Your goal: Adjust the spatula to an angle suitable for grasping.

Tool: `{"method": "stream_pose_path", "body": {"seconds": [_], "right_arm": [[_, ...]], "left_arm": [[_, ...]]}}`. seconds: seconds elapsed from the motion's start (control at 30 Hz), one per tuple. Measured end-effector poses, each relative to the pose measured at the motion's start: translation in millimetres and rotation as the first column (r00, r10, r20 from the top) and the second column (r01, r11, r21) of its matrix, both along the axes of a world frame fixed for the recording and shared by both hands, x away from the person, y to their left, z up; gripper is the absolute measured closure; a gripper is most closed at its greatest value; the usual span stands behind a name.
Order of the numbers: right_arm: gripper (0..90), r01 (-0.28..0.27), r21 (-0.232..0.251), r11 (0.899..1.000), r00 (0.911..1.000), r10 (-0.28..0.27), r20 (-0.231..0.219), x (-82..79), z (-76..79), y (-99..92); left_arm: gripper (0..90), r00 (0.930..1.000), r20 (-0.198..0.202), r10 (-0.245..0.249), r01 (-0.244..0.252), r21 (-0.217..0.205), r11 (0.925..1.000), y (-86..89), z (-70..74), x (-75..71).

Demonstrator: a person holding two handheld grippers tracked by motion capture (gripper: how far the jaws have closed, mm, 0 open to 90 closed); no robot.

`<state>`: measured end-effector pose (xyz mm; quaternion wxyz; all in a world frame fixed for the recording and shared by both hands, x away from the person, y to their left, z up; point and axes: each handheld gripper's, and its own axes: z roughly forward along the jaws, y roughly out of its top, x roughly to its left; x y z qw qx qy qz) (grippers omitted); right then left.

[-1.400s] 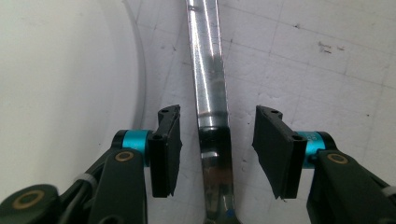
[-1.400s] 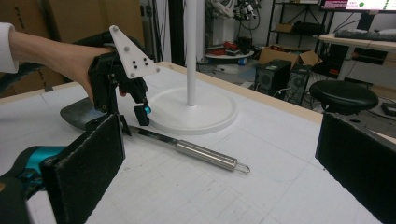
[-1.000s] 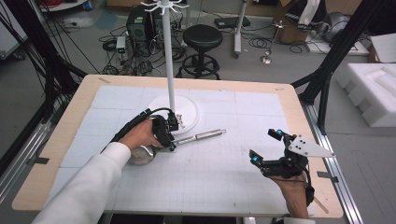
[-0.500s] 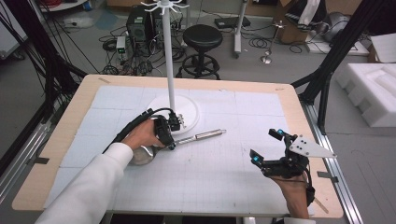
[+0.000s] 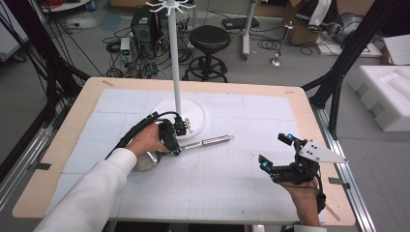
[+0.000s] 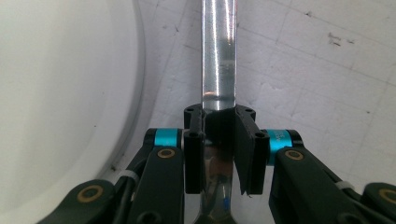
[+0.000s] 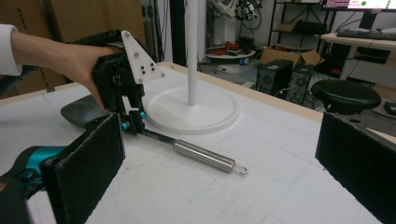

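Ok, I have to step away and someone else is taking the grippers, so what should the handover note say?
Left hand-held gripper: shut on the ladle, gripping the flat shank between bowl and handle; jaws have just been closing.
Right hand-held gripper: open, holding nothing, above the table at the right.
Ladle: lying on the table beside the white stand, its bowl under the left hand.
Done: grip made.
Left: ladle not yet lifted; probably it goes onto a hook of the stand.
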<state>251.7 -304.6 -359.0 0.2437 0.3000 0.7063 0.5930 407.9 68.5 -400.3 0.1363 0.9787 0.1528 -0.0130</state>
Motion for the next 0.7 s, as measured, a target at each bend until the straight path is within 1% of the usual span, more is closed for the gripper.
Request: {"method": "stream_pose_path", "body": {"seconds": [0.03,0.13,0.2,0.27,0.37,0.53,0.57,0.6,0.7], "right_arm": [[0.4,-0.001,0.002,1.000,1.0000,0.001,-0.008,-0.4,0.0,0.3],[0.4,-0.001,0.001,1.000,1.0000,0.001,-0.007,-0.2,-0.2,0.4],[0.4,-0.001,0.000,1.000,1.0000,0.001,-0.008,-0.3,-0.2,0.5],[0.4,-0.002,0.001,1.000,1.0000,0.002,-0.007,-0.3,-0.1,0.5],[0.4,-0.001,0.002,1.000,1.0000,0.001,-0.002,-0.6,0.9,0.4],[0.4,-0.001,0.005,1.000,1.0000,0.001,0.003,-1.8,2.9,0.3],[0.4,-0.001,0.000,1.000,0.9999,0.001,0.011,-1.4,3.2,-0.2],[0.4,-0.001,0.005,1.000,1.0000,0.001,0.006,-2.0,3.6,-0.1],[0.4,0.000,0.004,1.000,0.9999,0.000,0.014,-2.2,4.4,-1.2]], "left_arm": [[74.9,1.0000,0.007,-0.004,0.004,-0.010,0.9999,1.6,2.1,-0.4],[74.9,0.9996,0.022,-0.017,0.017,-0.037,0.9992,7.0,10.3,-2.1],[74.9,0.9994,0.025,-0.025,0.026,-0.053,0.9983,12.2,17.3,-3.4],[74.9,0.9989,0.039,-0.026,0.028,-0.053,0.9982,16.3,23.2,-5.3],[74.9,0.9985,0.049,-0.025,0.028,-0.067,0.9973,23.8,32.5,-8.8],[74.9,0.9969,0.067,-0.042,0.048,-0.092,0.9946,36.1,48.4,-16.0],[74.9,0.9964,0.073,-0.043,0.050,-0.097,0.9940,38.0,50.4,-17.3],[74.9,0.9958,0.078,-0.049,0.057,-0.098,0.9935,41.0,53.7,-18.7],[74.9,0.9958,0.078,-0.049,0.057,-0.104,0.9929,48.0,59.9,-22.1]]}}
